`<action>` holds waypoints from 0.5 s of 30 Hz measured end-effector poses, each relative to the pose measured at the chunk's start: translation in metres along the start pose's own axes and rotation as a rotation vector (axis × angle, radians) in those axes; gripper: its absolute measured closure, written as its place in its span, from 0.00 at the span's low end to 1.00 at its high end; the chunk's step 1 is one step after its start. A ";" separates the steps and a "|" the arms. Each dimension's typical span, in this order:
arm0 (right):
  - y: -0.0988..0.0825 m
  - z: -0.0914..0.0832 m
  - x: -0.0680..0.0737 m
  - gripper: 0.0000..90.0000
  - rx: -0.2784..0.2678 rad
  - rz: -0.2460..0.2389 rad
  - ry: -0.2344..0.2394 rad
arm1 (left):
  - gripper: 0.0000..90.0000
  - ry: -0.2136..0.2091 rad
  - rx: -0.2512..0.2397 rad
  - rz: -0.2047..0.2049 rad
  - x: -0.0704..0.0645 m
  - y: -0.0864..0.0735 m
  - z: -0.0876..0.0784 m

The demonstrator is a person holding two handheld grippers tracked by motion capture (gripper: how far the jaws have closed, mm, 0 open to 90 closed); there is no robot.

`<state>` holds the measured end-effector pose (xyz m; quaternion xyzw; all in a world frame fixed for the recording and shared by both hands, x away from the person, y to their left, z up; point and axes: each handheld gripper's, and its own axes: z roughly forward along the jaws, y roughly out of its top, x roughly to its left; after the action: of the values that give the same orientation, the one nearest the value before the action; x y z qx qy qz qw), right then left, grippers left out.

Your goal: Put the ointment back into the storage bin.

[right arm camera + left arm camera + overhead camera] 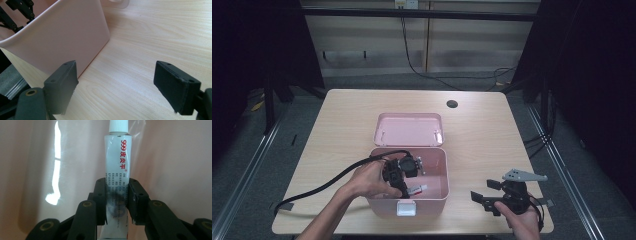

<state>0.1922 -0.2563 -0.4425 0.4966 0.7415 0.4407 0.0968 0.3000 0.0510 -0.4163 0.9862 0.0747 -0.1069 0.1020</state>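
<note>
Fingers (100, 195) of the left gripper (117, 195) clamp a white ointment tube (117, 162), cap at twelve o'clock, inside the pink box (439, 192); the right gripper (117, 85) gapes wide over bare table (150, 37).

The box (437, 192) and its lid (408, 129) are pale pink, on a light wood-grain worktop (492, 135). The tube (117, 170) is white with red lettering and a white cap. Both claws are black.

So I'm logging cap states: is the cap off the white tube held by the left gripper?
No, in the left gripper view the white tube clamped in the left gripper has its ribbed white cap on.
</note>
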 end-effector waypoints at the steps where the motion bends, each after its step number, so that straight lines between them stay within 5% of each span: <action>1: 0.000 0.000 0.000 0.21 0.000 0.000 0.000 | 0.79 -0.006 0.004 0.012 0.000 0.000 0.000; 15: 0.000 0.000 -0.001 0.21 -0.003 -0.003 -0.003 | 0.79 -0.048 0.047 0.034 0.003 0.001 0.007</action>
<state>0.1923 -0.2568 -0.4428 0.4958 0.7416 0.4407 0.0994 0.3013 0.0484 -0.4234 0.9866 0.0528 -0.1303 0.0826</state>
